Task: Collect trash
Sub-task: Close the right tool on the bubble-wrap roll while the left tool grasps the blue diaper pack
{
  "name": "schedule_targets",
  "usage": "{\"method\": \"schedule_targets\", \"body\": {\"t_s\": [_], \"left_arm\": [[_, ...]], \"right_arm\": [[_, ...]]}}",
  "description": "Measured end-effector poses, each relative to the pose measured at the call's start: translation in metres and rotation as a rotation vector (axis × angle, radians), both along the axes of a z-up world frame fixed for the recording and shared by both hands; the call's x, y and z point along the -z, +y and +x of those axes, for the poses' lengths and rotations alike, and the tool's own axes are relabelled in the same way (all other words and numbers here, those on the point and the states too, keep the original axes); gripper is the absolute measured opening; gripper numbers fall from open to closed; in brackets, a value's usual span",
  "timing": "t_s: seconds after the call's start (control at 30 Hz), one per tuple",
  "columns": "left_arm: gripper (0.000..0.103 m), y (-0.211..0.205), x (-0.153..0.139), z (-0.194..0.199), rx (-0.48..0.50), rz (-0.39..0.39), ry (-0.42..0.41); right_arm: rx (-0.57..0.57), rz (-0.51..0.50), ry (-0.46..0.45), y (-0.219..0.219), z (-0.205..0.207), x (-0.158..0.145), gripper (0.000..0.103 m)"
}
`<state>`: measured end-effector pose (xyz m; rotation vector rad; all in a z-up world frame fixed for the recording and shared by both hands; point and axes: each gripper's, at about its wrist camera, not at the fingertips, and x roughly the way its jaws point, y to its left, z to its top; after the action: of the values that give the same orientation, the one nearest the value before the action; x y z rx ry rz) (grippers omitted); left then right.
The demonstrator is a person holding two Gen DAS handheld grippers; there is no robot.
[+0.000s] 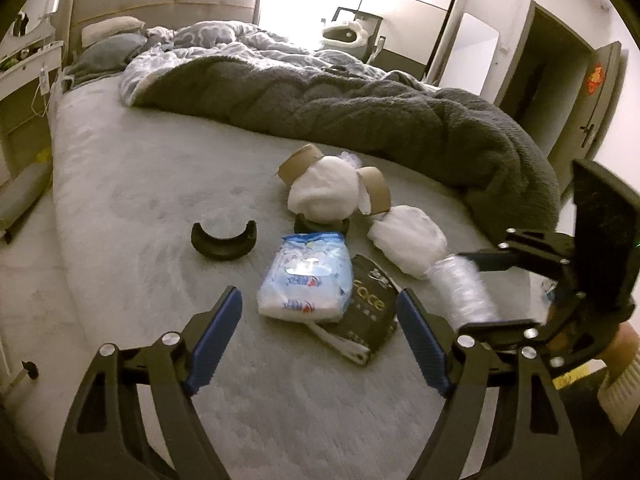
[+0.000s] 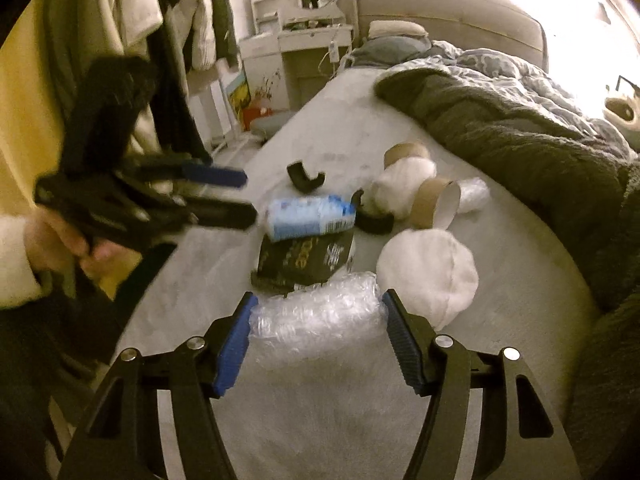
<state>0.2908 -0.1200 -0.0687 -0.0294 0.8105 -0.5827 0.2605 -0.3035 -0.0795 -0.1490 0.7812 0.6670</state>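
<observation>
Bubble wrap between right jaws.

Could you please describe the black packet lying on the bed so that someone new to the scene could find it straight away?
Start at the bare grey mattress in front of the dark blanket, where the trash is clustered. The black packet lies flat, partly under the blue-and-white tissue pack. Unlike the white bundles and cardboard tubes nearby, it is dark, with pale lettering.
</observation>
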Motion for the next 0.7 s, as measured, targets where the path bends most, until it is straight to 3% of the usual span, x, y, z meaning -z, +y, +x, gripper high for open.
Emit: {"method": "schedule_targets", "body": {"t_s": [0.33,0.47,0.7], "left_arm": [[0.075,-0.011,0.021,0.028,0.007,-0.011,0.093],[0.063,-0.011,0.025,0.036,0.0,-0.038,0.117],[0.053,-0.008,0.026,0.038,0.028,-0.048,0.131]], "right_arm": [[0.061,0.152,0.034,-0.01,0.02,-0.014,0.065],[0.089,0.184,0.045,-0.008,0.031,-0.019,0.065],[0.114,0.177,0.076,0.004,0.042,-0.011,0.065]]}}
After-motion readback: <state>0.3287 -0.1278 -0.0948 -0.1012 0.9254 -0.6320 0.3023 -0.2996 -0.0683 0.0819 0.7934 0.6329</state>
